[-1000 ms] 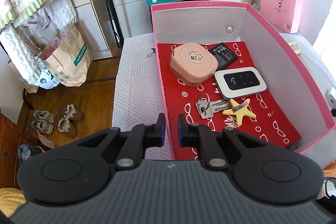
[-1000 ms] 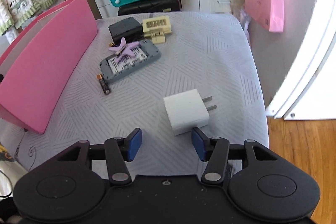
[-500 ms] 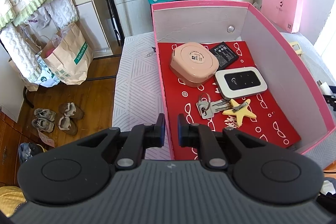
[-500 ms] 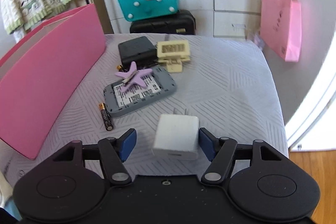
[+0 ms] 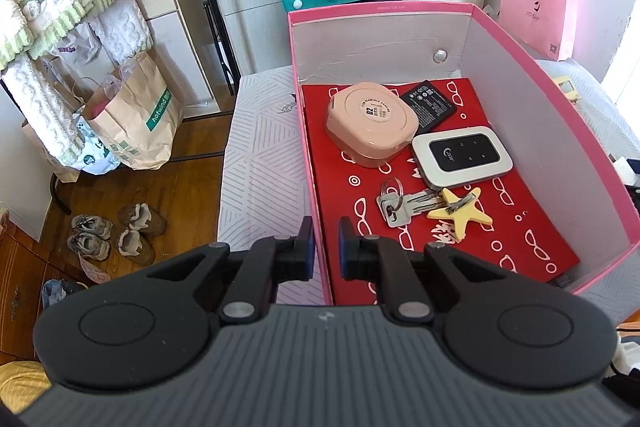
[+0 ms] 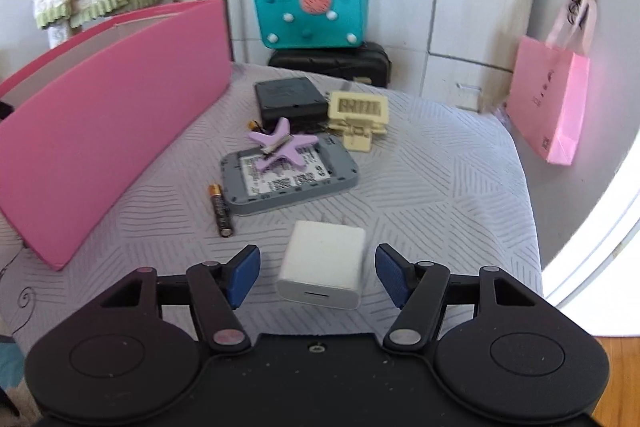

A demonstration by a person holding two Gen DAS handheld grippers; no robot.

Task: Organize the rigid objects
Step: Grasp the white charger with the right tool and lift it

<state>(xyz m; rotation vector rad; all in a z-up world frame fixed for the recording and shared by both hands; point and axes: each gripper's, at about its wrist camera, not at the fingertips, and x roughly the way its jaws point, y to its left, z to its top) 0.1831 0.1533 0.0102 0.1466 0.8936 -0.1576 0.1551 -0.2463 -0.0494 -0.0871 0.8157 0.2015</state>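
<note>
— Low in the middle of the right wrist view, what sits between the blue pads?

— A white charger [image 6: 322, 264] lies on the grey patterned bed [image 6: 432, 187], its prongs pointing away from the camera. The right gripper [image 6: 318, 271] has its jaws apart, one on each side of the charger, with a gap showing on both sides. They opened wider within the last second and now stand steady.

— And further up that frame?

— Just above the charger, a grey device back [image 6: 288, 175] with a purple star clip [image 6: 282, 147] lying on it. A battery [image 6: 219, 210] lies at its left edge. Behind those are a black block [image 6: 290, 99] and a cream clip [image 6: 358, 115], side by side. The pink box [image 6: 108, 123] fills the left of the frame.

— What does the left wrist view give?

— The left gripper [image 5: 326, 249] is at lower centre with its jaws nearly together; the near left wall of the box [image 5: 316, 211] runs up through the narrow slot between them, though whether they pinch it I cannot tell. On the red lining sit a round peach case [image 5: 372, 123], a black battery pack [image 5: 430, 101], a white router [image 5: 462, 157], keys [image 5: 404, 205] and a yellow star clip [image 5: 460, 213] touching the keys.
</note>
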